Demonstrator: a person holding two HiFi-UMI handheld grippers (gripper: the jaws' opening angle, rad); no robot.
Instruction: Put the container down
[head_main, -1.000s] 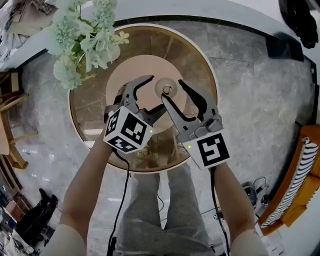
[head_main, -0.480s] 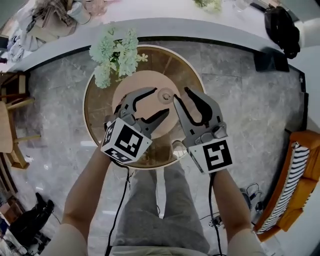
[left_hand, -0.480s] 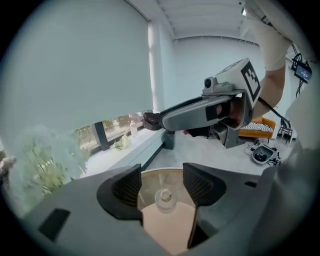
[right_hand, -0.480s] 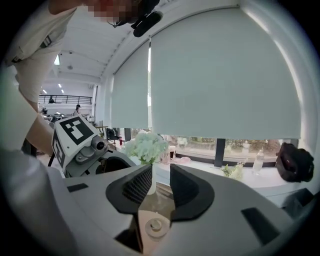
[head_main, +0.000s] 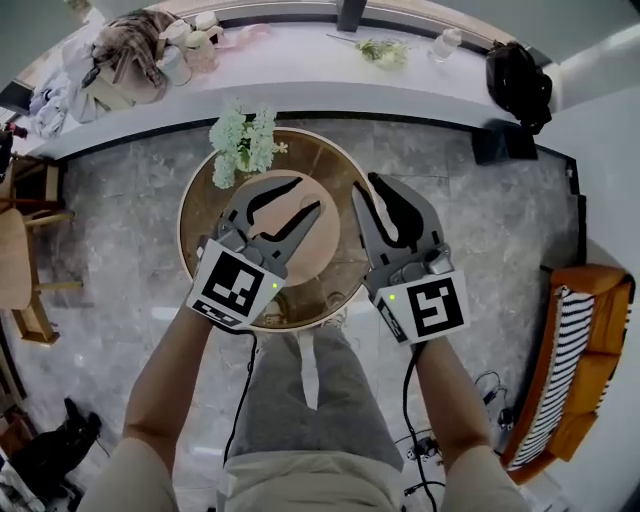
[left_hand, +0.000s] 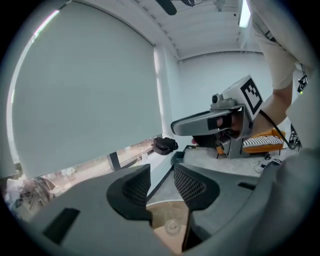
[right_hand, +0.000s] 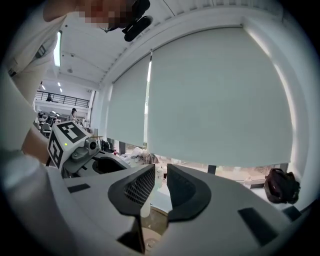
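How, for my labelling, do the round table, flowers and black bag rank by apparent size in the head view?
Largest: round table. Then flowers and black bag, about alike; the bag sits farther away, so unranked.

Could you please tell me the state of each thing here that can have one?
Left hand-held gripper: jaws have just been closing, narrow gap, nothing between them.
Right hand-held gripper: likewise just closing, narrow gap, empty.
Small clear round container: set down on the round tan wooden board, touched by neither gripper.
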